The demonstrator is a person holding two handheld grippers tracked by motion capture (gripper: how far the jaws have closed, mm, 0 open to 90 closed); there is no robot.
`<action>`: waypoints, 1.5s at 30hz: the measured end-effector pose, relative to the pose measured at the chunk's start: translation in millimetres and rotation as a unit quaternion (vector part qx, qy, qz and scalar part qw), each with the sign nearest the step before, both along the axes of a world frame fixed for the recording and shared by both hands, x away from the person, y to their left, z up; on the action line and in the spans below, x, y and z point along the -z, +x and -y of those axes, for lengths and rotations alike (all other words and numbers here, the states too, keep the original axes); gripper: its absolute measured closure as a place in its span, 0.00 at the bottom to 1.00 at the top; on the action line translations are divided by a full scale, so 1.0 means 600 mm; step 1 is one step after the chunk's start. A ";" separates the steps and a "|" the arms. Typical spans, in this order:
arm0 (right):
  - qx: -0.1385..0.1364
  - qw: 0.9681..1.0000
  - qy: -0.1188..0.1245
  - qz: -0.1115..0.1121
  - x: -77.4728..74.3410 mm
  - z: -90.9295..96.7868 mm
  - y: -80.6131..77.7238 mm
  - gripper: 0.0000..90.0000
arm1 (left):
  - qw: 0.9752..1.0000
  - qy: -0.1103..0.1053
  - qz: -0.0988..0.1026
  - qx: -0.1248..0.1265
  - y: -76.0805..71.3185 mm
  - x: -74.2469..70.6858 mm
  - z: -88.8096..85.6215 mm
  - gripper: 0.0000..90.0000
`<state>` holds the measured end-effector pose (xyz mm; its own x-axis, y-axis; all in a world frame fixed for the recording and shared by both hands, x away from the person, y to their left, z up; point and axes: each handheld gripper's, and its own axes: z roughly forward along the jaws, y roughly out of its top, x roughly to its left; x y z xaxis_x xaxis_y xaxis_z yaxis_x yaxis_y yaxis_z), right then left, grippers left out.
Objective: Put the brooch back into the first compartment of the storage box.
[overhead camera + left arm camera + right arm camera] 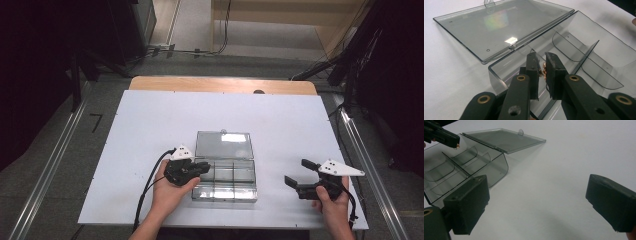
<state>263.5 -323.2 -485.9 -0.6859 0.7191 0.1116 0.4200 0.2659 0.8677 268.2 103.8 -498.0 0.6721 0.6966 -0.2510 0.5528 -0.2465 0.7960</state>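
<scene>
Gold trinket [544, 70] pinched in nearly closed left gripper [542, 65] above open clear box [599, 62]. Placing step; next, lower and release into compartment. Right gripper [536, 202] wide open, empty.

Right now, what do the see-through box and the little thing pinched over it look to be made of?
The box looks like smoky clear plastic, glossy: the white table shows through its walls and its open lid mirrors the lamp. The small thing between the left gripper pads glints golden, perhaps metal; it is too small to tell.
</scene>
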 end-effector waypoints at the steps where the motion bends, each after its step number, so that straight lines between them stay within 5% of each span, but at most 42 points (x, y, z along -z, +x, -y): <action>1: 0.000 1.000 0.000 0.000 0.000 0.000 0.000 0.04 | 1.000 0.001 -0.001 0.000 0.000 0.001 0.001 0.90; 13: -0.001 1.000 0.000 -0.001 0.001 0.000 0.001 0.04 | 1.000 -0.008 0.001 0.006 -0.003 -0.001 0.001 0.76; 27: -0.007 1.000 0.009 -0.001 -0.003 -0.003 -0.001 0.04 | 0.997 -0.068 0.014 0.015 -0.004 -0.020 -0.015 0.39; 45: -0.011 1.000 0.013 -0.003 -0.007 -0.010 -0.006 0.04 | 0.996 -0.082 0.024 0.026 0.008 -0.039 -0.024 0.20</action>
